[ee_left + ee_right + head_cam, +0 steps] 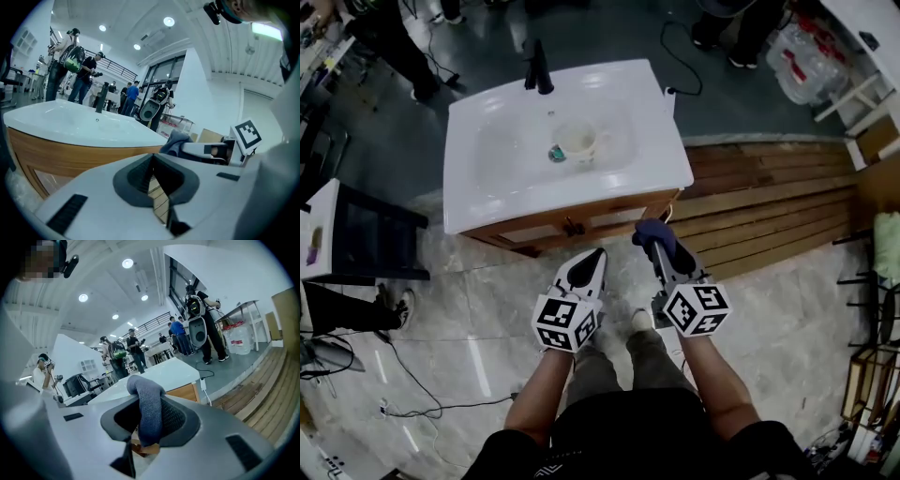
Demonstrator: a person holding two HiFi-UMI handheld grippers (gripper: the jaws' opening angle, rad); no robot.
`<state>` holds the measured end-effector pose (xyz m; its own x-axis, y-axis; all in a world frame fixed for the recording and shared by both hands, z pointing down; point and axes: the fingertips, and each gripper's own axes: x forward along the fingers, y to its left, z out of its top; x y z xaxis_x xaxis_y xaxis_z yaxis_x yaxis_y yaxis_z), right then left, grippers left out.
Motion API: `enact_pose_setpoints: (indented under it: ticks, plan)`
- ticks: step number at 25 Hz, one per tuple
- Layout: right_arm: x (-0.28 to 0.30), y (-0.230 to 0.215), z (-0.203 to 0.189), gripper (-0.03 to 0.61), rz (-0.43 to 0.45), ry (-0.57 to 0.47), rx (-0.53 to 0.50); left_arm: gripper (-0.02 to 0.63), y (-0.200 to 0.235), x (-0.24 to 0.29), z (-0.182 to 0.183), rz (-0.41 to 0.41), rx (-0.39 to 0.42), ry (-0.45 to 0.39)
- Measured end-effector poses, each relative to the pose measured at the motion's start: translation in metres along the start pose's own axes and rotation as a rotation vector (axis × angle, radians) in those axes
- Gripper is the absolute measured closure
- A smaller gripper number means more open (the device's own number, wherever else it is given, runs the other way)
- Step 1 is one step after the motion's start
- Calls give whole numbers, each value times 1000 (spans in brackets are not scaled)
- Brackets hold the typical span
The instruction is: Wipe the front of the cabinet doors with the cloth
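The vanity fills 12 o'clock from the person in the head view, its white sink top [487, 192] overhanging the wooden cabinet doors [581, 223], which show only as a narrow band beneath the rim. A mug [577, 142] sits in the basin. The right gripper [664, 253] reaches toward 12 o'clock at the right-hand end of that band, its jaws clamped on the blue-grey cloth [651, 233], which bulges out past the tips. Its own view shows wood beyond the cloth rather than against it, so the cloth looks near the door but not pressed on. The left gripper [588, 264], at 9 o'clock of the right one, has its jaws drawn together on nothing. I judge the wiping barely begun, if at all: the whole door front seems left to cover
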<state>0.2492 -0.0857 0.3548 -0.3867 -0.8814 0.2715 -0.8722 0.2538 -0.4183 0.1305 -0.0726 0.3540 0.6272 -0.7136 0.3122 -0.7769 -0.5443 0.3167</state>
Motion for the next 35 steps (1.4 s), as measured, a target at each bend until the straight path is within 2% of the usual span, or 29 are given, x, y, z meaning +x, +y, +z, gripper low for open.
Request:
enact_pose_setpoints:
  ticks: [8,14,22,35]
  plan:
    - [-11,38,13,472,29,10,-38,609,4,-32,38,15,21,-58]
    - [-19,71,6,472,74,34,-74,609,5,-53,42,-2,15,-63]
    - [-27,109,9,472,127,31,-114,609,5,-81,60,-6,60,-93]
    - [-39,147,-16,472,184,58,-160,609,10,-115,41,40,43,-96]
